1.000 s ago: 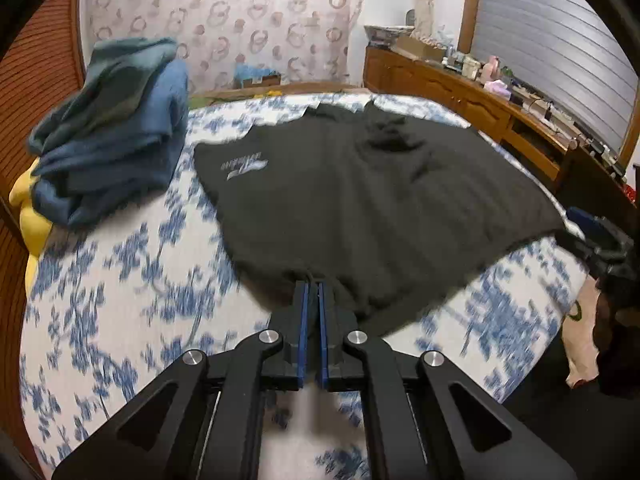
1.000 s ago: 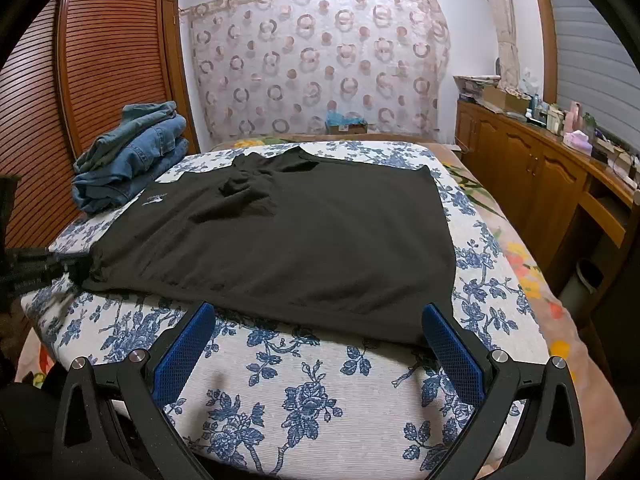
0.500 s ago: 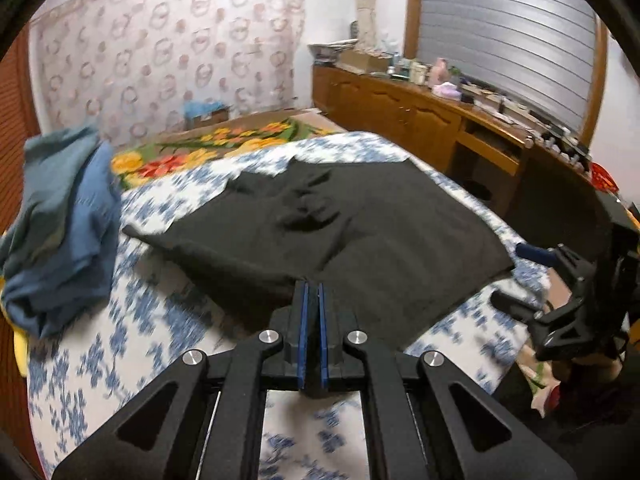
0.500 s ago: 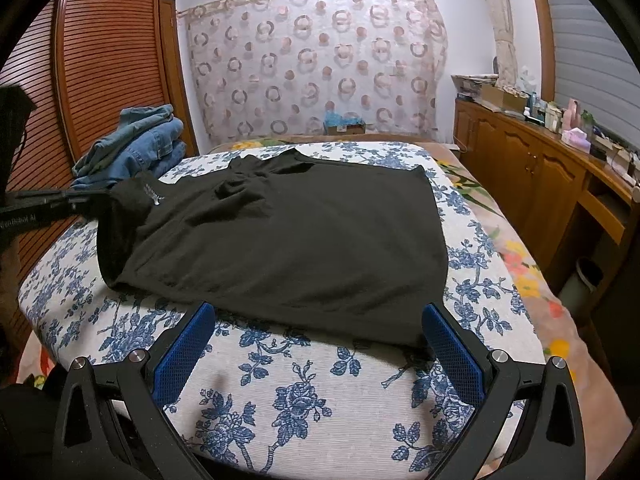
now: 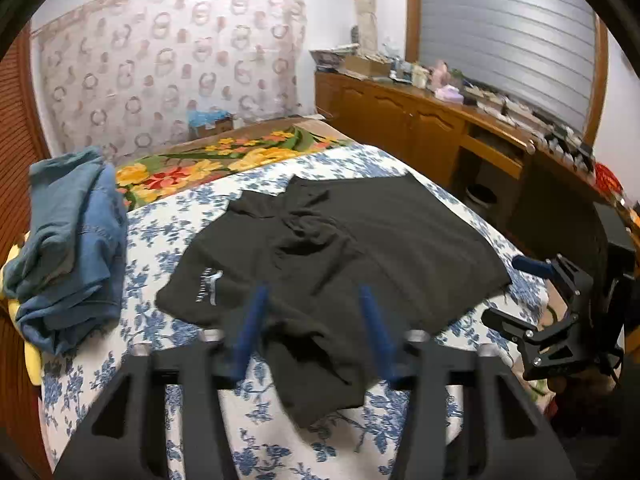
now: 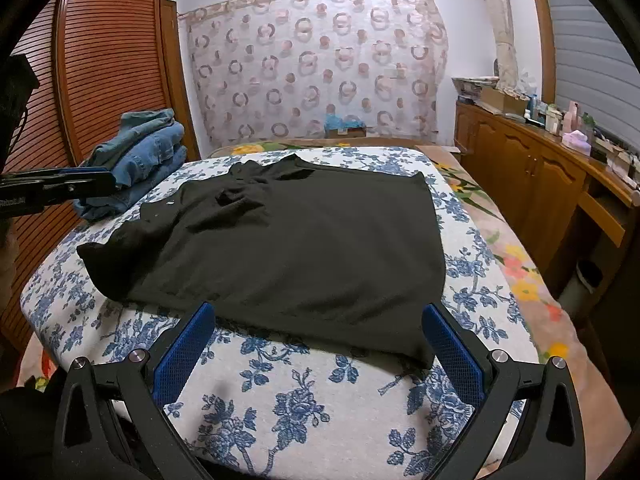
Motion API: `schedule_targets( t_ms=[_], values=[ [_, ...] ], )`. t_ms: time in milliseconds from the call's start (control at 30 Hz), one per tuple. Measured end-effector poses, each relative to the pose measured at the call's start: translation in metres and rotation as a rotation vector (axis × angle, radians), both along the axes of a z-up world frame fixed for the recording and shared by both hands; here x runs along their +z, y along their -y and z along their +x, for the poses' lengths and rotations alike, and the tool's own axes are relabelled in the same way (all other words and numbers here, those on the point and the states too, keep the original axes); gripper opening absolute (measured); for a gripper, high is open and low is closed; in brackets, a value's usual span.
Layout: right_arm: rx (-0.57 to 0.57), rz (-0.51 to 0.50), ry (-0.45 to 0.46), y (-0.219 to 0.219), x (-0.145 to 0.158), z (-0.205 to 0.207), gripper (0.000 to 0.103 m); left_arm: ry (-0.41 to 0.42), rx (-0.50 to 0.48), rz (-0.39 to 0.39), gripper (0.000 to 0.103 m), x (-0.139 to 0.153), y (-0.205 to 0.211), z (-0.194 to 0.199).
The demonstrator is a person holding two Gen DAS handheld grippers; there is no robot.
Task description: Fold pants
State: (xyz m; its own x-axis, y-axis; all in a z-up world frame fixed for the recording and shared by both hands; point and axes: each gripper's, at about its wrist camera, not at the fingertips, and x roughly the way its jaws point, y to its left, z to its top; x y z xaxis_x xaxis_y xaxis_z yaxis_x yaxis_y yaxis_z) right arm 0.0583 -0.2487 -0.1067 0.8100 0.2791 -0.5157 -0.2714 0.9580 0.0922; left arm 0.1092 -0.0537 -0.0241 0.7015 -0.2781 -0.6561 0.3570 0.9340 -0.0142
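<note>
Black pants [image 5: 380, 240] lie spread on the bed, a small white logo [image 5: 208, 284] showing on the turned-over left part. My left gripper [image 5: 313, 292] hovers above the near left corner of the cloth. Its jaws are opening, and its blurred blue pads [image 5: 250, 332] stand apart and press on nothing. The cloth below them lies loose and rumpled. In the right wrist view the pants [image 6: 300, 240] reach to the near edge. My right gripper [image 6: 318, 312] stands wide open just over the near hem, touching nothing. The left gripper [image 6: 60, 188] shows at the far left there.
The bed [image 6: 280, 400] has a blue floral sheet. A pile of denim clothes [image 5: 72, 240] sits at its left side, beside a slatted wooden door [image 6: 108, 60]. A wooden cabinet [image 6: 520, 176] with clutter on top runs along the right. My right gripper [image 5: 548, 308] shows by the bed's right edge.
My left gripper, shut on the pants' left corner, lifted it and carried it inward over the cloth. Now its jaws have parted and the corner lies dropped. The right gripper has stayed still.
</note>
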Motion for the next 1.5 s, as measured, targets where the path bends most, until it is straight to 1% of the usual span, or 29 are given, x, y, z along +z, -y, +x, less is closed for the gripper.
schedule_targets(
  t_ms=[67, 167, 267, 400, 567, 667, 733, 767, 833, 933, 1033, 1167, 1267, 1333, 1367, 1433, 1467, 1500],
  values=[
    [0.007, 0.0, 0.0, -0.003, 0.001, 0.002, 0.103, 0.01, 0.017, -0.005, 0.069, 0.0, -0.008, -0.001],
    [0.023, -0.001, 0.003, -0.01, 0.004, 0.004, 0.103, 0.022, 0.054, -0.018, 0.074, 0.0, -0.024, -0.006],
    [0.052, 0.016, 0.004, -0.015, 0.008, 0.006, 0.102, 0.023, 0.079, -0.018, 0.075, -0.004, -0.037, -0.009],
    [0.1, 0.018, 0.016, -0.028, 0.016, 0.009, 0.096, 0.008, 0.118, -0.016, 0.075, -0.014, -0.053, -0.012],
    [0.189, 0.031, 0.034, -0.05, 0.031, 0.011, 0.088, -0.019, 0.165, -0.019, 0.075, -0.032, -0.069, -0.017],
    [0.262, 0.037, 0.047, -0.069, 0.04, 0.012, 0.08, -0.034, 0.189, -0.022, 0.075, -0.043, -0.078, -0.02],
    [0.303, 0.046, 0.047, -0.079, 0.043, 0.014, 0.072, -0.038, 0.217, -0.021, 0.075, -0.05, -0.084, -0.022],
    [0.332, 0.053, 0.042, -0.087, 0.044, 0.016, 0.071, -0.04, 0.227, -0.022, 0.075, -0.052, -0.086, -0.023],
    [0.36, 0.052, 0.032, -0.095, 0.042, 0.022, 0.063, -0.05, 0.24, -0.036, 0.075, -0.057, -0.091, -0.023],
    [0.39, 0.039, 0.007, -0.105, 0.036, 0.03, 0.06, -0.058, 0.255, -0.046, 0.075, -0.061, -0.097, -0.023],
    [0.408, 0.03, -0.026, -0.11, 0.029, 0.036, 0.058, -0.056, 0.26, -0.052, 0.075, -0.061, -0.099, -0.025],
    [0.416, 0.011, -0.102, -0.109, 0.018, 0.05, 0.056, -0.052, 0.259, -0.057, 0.075, -0.061, -0.1, -0.026],
    [0.415, 0.03, -0.156, -0.103, 0.018, 0.06, 0.055, -0.055, 0.258, -0.059, 0.075, -0.062, -0.098, -0.025],
    [0.416, 0.043, -0.168, -0.1, 0.021, 0.063, 0.044, -0.056, 0.255, -0.06, 0.075, -0.062, -0.097, -0.026],
    [0.418, 0.052, -0.176, -0.096, 0.02, 0.065, 0.041, -0.059, 0.253, -0.059, 0.075, -0.063, -0.096, -0.026],
    [0.426, 0.058, -0.184, -0.099, 0.025, 0.065, 0.03, -0.061, 0.248, -0.055, 0.075, -0.064, -0.094, -0.025],
    [0.428, 0.057, -0.184, -0.098, 0.026, 0.062, 0.028, -0.061, 0.245, -0.053, 0.075, -0.064, -0.093, -0.025],
    [0.432, 0.052, -0.181, -0.1, 0.027, 0.063, 0.023, -0.061, 0.243, -0.053, 0.075, -0.064, -0.091, -0.026]
  ],
)
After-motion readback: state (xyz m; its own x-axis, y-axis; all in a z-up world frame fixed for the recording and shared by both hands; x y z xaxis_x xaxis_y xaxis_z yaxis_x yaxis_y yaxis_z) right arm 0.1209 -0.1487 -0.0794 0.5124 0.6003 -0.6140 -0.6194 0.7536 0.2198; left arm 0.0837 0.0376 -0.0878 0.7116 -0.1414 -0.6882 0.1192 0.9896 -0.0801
